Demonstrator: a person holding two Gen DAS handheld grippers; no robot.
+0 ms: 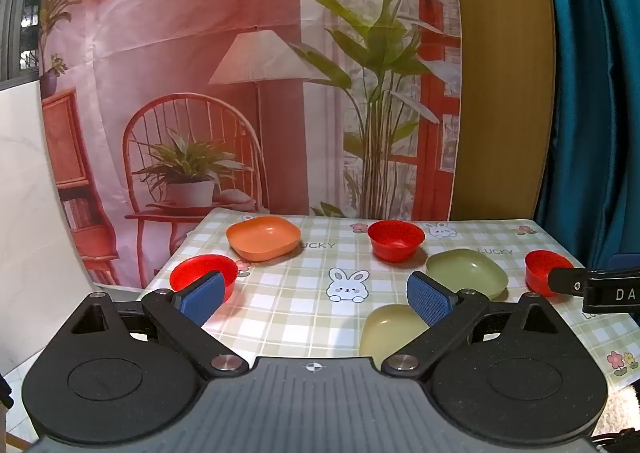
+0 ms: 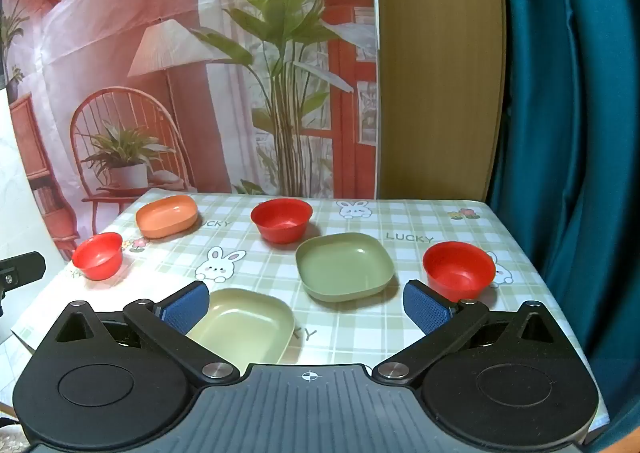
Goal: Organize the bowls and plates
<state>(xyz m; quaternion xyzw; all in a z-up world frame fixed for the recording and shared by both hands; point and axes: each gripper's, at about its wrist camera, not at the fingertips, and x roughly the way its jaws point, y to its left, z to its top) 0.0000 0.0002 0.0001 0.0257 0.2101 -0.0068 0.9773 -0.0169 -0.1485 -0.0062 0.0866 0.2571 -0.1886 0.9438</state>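
Three red bowls and three square plates sit apart on a table [image 2: 400, 213] with a checked bunny cloth. The orange plate [image 2: 166, 216] lies by the far left corner, one red bowl [image 2: 97, 255] at the left edge, another [image 2: 281, 219] near the far edge, the third [image 2: 458, 270] toward the right edge. The green plate [image 2: 344, 266] rests mid-table, the yellow plate [image 2: 244, 325] at the near edge. The left gripper [image 1: 314, 299] and right gripper [image 2: 306, 307] hover spread wide, holding nothing.

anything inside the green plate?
Nothing visible inside the green plate; its whole interior shows bare in the right wrist view. What lies underneath it is covered.
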